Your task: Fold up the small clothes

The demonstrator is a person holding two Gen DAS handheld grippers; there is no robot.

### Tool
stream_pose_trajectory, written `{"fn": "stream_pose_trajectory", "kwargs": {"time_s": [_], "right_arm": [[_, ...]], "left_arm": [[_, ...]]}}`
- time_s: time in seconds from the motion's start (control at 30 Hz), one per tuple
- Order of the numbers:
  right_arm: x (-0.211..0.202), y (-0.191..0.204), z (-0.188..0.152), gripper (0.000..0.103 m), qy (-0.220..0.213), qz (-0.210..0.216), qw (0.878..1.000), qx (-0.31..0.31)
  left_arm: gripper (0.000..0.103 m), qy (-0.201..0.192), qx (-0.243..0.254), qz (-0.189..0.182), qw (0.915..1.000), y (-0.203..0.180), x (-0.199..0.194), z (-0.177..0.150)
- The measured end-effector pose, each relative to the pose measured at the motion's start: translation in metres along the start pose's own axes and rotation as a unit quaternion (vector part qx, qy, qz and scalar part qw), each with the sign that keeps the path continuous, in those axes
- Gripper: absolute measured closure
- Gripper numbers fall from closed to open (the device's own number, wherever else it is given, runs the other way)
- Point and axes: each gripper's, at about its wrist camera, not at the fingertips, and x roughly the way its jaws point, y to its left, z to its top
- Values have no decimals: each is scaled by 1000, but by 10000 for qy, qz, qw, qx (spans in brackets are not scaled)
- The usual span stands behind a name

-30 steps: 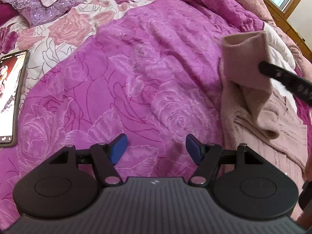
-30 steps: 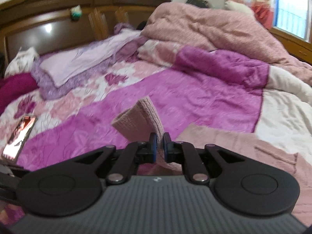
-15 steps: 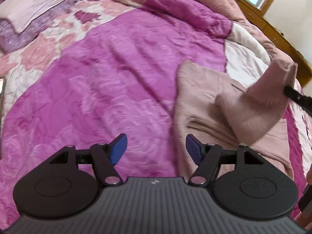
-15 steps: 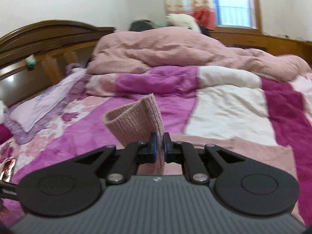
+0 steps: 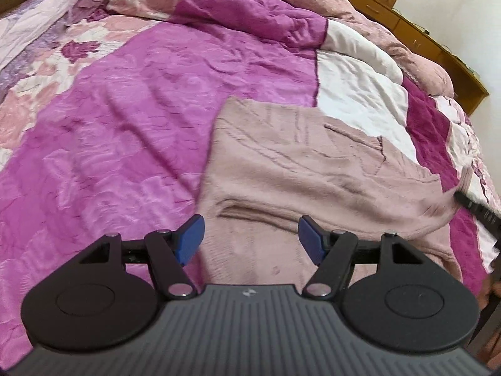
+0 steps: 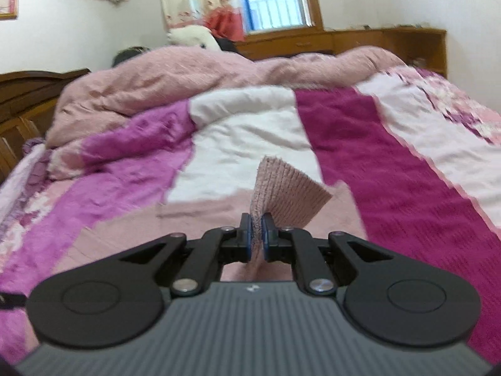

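Left gripper [image 5: 249, 239]: jaws spread wide, holding nothing. It hovers low over the near left part of the pink knit garment [image 5: 313, 185], which lies on the magenta quilt [image 5: 109, 131] directly ahead of and below its fingers. One second ago only quilt lay ahead of this gripper, with the garment off to its right; the garment's left edge now passes between the open blue pads [image 5: 189, 239].

Right gripper [image 6: 256, 235]: jaws clamped on a ribbed cuff [image 6: 288, 194] of the garment, which stands up just beyond the fingertips. One second ago the sleeve was raised over the garment body; in the left wrist view it is now drawn out to the far right, low against the bed, and the body lies spread flat.

Assessment: the garment appears to have been opened out and straightened rather than folded. The folding step is judged not yet started. The left gripper is positioned to pin or take the left edge.
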Motion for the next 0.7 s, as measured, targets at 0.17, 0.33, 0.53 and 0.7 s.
{"fn": "stream_pose_trajectory", "kwargs": {"time_s": [0.17,0.33,0.53,0.7], "right_arm": [[17,-38,-28,92,388,-80,9988,276],[22,-58,-40,80,888,3,9938,671],[2,-63,-26,64,1047,-22,9932,512],[-8,-74,-3,63,762,-9,9959,487]], "left_arm": [[30,74,7,-50,10000,-17,18,6],[30,174,32,-40,9998,-27,31,7],[30,175,76,37,9998,-29,37,10],[30,151,49,104,9998,-26,41,17]]}}
